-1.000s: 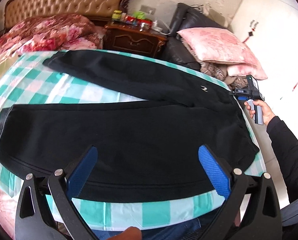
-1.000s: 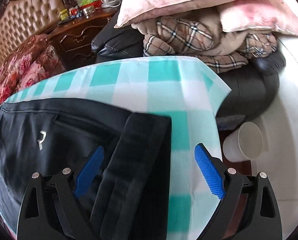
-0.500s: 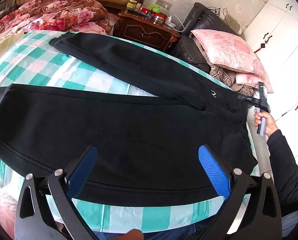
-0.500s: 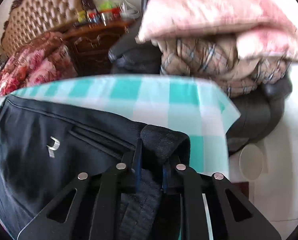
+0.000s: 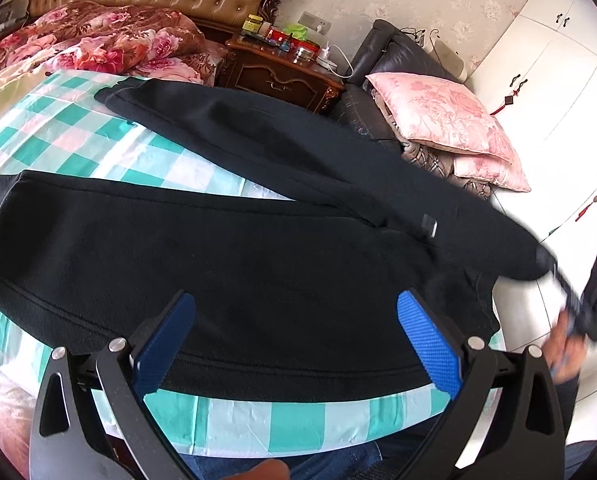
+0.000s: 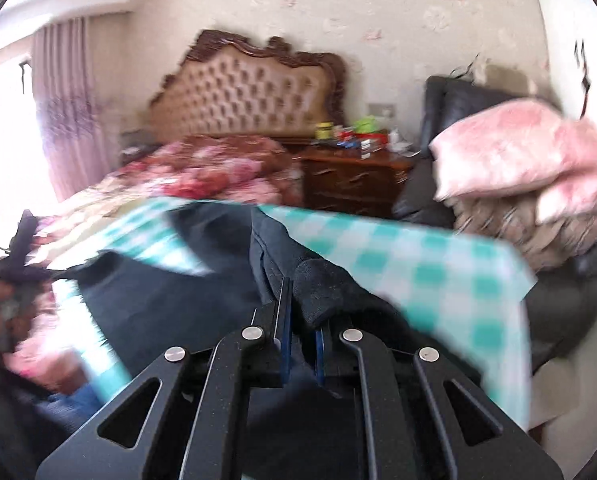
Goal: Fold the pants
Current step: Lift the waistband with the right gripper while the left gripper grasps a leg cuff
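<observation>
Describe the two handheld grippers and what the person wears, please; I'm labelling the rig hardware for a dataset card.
The left gripper has black triangular-cutout fingers, silver pivot screws and blue textured pads. The right gripper has the same black frame and silver screws, with only thin blue pad edges visible. The person wears a dark sleeve and blue jeans. No cables are visible.

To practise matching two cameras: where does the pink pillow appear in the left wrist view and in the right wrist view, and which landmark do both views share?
Left wrist view: the pink pillow sits upper right, on the dark sofa.
Right wrist view: the pink pillow sits at the right edge, blurred.
Shared landmark: the wooden nightstand, left of the pillow in both.
</observation>
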Action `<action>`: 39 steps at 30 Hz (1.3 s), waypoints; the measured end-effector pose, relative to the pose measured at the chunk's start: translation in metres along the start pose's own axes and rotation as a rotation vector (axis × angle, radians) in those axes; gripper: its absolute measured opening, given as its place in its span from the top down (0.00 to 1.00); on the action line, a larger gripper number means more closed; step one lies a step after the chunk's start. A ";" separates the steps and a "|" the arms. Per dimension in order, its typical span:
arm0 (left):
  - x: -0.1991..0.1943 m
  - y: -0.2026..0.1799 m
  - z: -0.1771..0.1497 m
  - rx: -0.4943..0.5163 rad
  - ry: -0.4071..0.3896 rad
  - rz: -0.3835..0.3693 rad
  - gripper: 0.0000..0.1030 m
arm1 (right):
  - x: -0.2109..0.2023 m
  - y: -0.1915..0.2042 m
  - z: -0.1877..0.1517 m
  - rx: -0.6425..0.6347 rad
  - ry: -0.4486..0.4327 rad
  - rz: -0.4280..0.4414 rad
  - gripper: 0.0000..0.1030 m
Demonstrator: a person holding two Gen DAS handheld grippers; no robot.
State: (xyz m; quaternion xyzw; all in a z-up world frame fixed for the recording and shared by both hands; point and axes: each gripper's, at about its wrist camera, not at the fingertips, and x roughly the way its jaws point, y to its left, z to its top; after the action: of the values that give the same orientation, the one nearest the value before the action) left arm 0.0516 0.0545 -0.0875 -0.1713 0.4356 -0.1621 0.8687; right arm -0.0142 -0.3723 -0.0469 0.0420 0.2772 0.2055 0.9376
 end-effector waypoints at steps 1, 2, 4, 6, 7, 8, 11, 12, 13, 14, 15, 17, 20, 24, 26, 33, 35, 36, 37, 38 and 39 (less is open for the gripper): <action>0.000 -0.001 0.000 0.001 0.001 -0.003 0.02 | -0.001 0.008 -0.020 0.015 0.021 0.009 0.90; 0.001 -0.002 0.000 0.004 0.002 -0.005 0.02 | 0.001 0.011 -0.041 0.056 0.046 0.039 0.90; 0.004 -0.008 0.001 0.019 0.007 -0.007 0.02 | 0.002 0.015 -0.074 0.112 0.088 0.068 0.90; 0.011 -0.011 0.001 0.033 0.020 -0.012 0.02 | 0.012 0.013 -0.098 0.148 0.138 0.059 0.90; 0.015 -0.012 0.002 0.041 0.025 -0.017 0.02 | 0.018 0.008 -0.110 0.179 0.168 0.061 0.90; 0.020 -0.013 0.004 0.051 0.030 -0.015 0.02 | 0.023 0.004 -0.116 0.203 0.185 0.069 0.90; 0.037 -0.008 0.021 0.065 0.029 -0.006 0.02 | 0.028 0.007 -0.123 0.234 0.199 0.088 0.90; 0.045 -0.002 0.034 0.047 0.017 -0.012 0.02 | 0.028 0.009 -0.123 0.235 0.199 0.090 0.90; 0.053 0.006 0.050 0.017 0.005 -0.023 0.03 | 0.026 0.010 -0.121 0.235 0.202 0.097 0.90; 0.059 0.013 0.063 -0.009 -0.005 -0.032 0.04 | 0.026 0.010 -0.121 0.233 0.208 0.101 0.90; 0.071 0.025 0.083 -0.052 -0.020 -0.046 0.09 | 0.026 0.011 -0.121 0.224 0.218 0.105 0.90; 0.090 0.038 0.109 -0.100 -0.021 -0.055 0.21 | 0.023 0.012 -0.126 0.208 0.229 0.104 0.90; 0.133 0.058 0.151 -0.161 0.009 -0.079 0.36 | 0.025 0.012 -0.129 0.202 0.233 0.106 0.90; 0.192 0.085 0.194 -0.265 0.063 -0.049 0.40 | 0.023 0.011 -0.130 0.207 0.233 0.104 0.90; 0.215 0.095 0.205 -0.312 0.086 -0.047 0.40 | 0.022 0.010 -0.129 0.211 0.233 0.103 0.90; 0.262 0.111 0.223 -0.367 0.151 -0.077 0.93 | 0.014 0.004 -0.120 0.217 0.214 0.071 0.90; 0.233 0.104 0.227 -0.349 0.088 -0.114 0.93 | 0.006 -0.004 -0.116 0.220 0.189 0.032 0.90; 0.207 0.098 0.225 -0.336 0.042 -0.134 0.94 | 0.002 -0.008 -0.115 0.228 0.176 0.010 0.90; 0.182 0.095 0.219 -0.334 0.001 -0.149 0.94 | -0.004 -0.016 -0.112 0.242 0.156 -0.025 0.90; 0.157 0.094 0.208 -0.340 -0.038 -0.161 0.94 | -0.009 -0.022 -0.110 0.250 0.141 -0.054 0.90; 0.128 0.095 0.190 -0.348 -0.081 -0.166 0.94 | -0.013 -0.028 -0.110 0.263 0.130 -0.089 0.90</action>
State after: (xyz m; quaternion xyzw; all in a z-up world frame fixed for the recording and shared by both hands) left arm 0.2909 0.1133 -0.1124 -0.3608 0.4061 -0.1481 0.8264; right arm -0.0728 -0.4066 -0.1382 0.1387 0.3634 0.1280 0.9123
